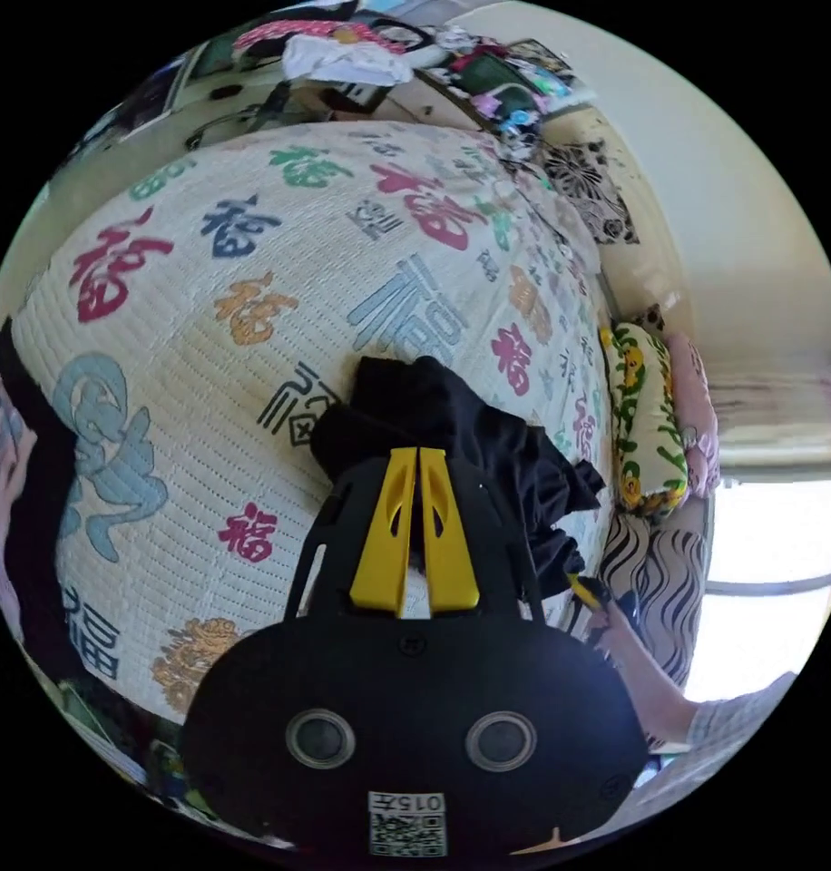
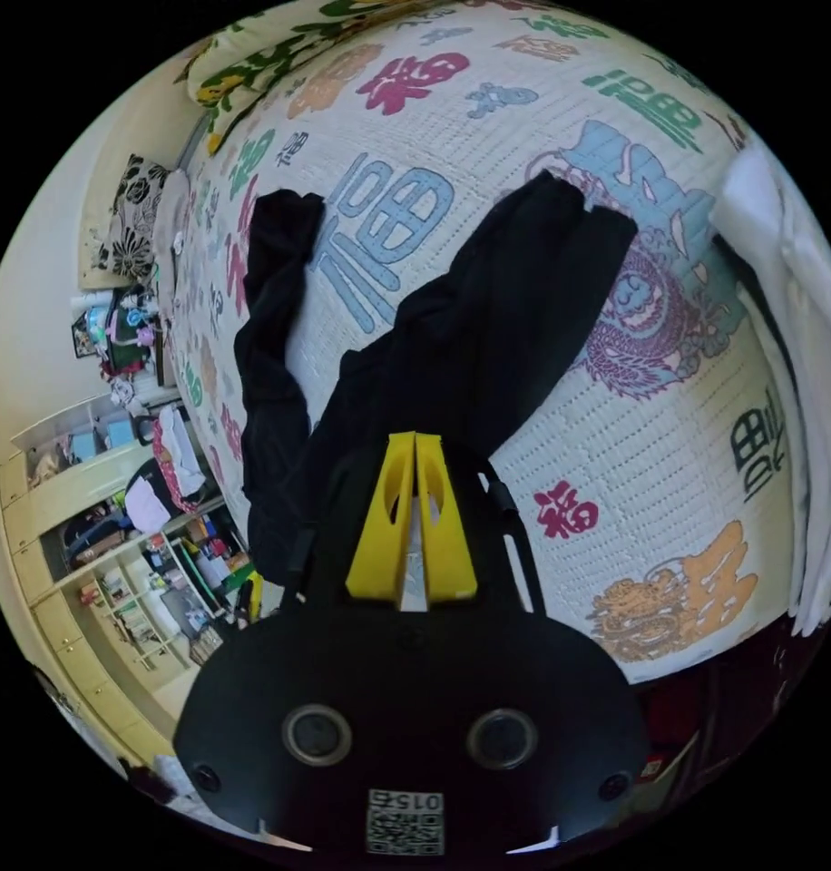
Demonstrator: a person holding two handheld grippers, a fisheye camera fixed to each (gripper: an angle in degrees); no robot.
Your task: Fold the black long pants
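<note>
Black long pants (image 2: pixel 452 345) lie on the patterned quilt (image 2: pixel 633 435), legs splayed. Our left gripper (image 1: pixel 419 454) pinches bunched fabric between closed jaws; our right gripper (image 2: pixel 414 440) clamps the waist end. We judge the cloth light, limp, best held at waistband corners.

Pants (image 2: pixel 488 336) are plain black, no pattern at all. The bedspread (image 1: pixel 252 272) is cream, quilted, covered in big characters in red, blue, green, orange and navy, plus a purple dragon (image 2: pixel 642 318). Gripper (image 2: pixel 414 445) fingers are bright yellow on a black body. Far pillow (image 1: pixel 647 417) is green and yellow floral.
</note>
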